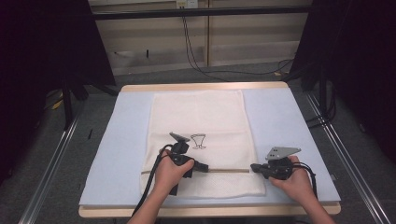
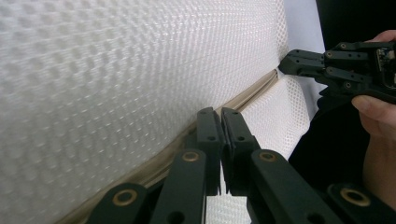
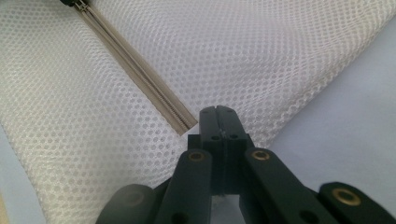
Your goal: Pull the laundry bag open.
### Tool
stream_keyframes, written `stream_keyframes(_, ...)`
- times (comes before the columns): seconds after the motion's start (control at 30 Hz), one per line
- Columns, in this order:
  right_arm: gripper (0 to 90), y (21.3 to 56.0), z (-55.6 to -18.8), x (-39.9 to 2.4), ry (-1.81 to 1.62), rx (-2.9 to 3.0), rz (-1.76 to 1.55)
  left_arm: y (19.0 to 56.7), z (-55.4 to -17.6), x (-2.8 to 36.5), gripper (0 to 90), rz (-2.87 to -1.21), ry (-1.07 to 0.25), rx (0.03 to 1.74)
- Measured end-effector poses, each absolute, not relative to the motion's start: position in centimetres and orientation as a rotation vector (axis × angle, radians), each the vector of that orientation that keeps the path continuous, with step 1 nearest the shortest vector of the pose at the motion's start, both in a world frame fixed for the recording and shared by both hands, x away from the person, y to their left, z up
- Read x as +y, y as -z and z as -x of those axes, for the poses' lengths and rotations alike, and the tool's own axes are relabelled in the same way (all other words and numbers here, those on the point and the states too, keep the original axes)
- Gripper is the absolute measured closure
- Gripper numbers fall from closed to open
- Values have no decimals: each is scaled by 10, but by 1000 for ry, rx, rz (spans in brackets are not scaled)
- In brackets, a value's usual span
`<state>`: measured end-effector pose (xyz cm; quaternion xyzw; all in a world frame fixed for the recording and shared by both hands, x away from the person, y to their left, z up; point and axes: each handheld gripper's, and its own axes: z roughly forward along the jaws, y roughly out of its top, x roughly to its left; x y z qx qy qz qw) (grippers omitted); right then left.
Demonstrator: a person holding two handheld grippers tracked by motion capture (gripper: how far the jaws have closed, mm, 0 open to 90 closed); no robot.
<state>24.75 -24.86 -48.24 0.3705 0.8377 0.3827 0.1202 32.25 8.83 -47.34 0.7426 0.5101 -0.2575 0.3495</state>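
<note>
A white mesh bag [image 1: 201, 140] lies flat on the pale blue mat [image 1: 285, 126] covering the desk [image 1: 205, 87]. At its near end, the left claw [image 1: 204, 167] is pinched shut at the beige zipper [image 1: 229, 171]. The right claw [image 1: 254, 167] is closed on the bag's right edge by the zipper's end. Beyond them a small black goblet print [image 1: 199, 141] marks the mesh; farther back, cables [image 1: 196, 56] hang by the wall.

Left gripper [image 1: 201, 166] and right gripper [image 1: 254, 167]: black linkage bodies with brass-coloured pivot pins, flat black fingers [image 3: 211, 122], grey three-cornered top plates, trailing black cables; forearms bare.
</note>
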Motion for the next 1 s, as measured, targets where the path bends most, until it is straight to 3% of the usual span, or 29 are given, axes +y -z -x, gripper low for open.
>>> stream_keyframes(1.0, 900, 482, -248, -249, -1118, 2447, -1085, 470, -325, 108, 874, -1909, 653, 1341)
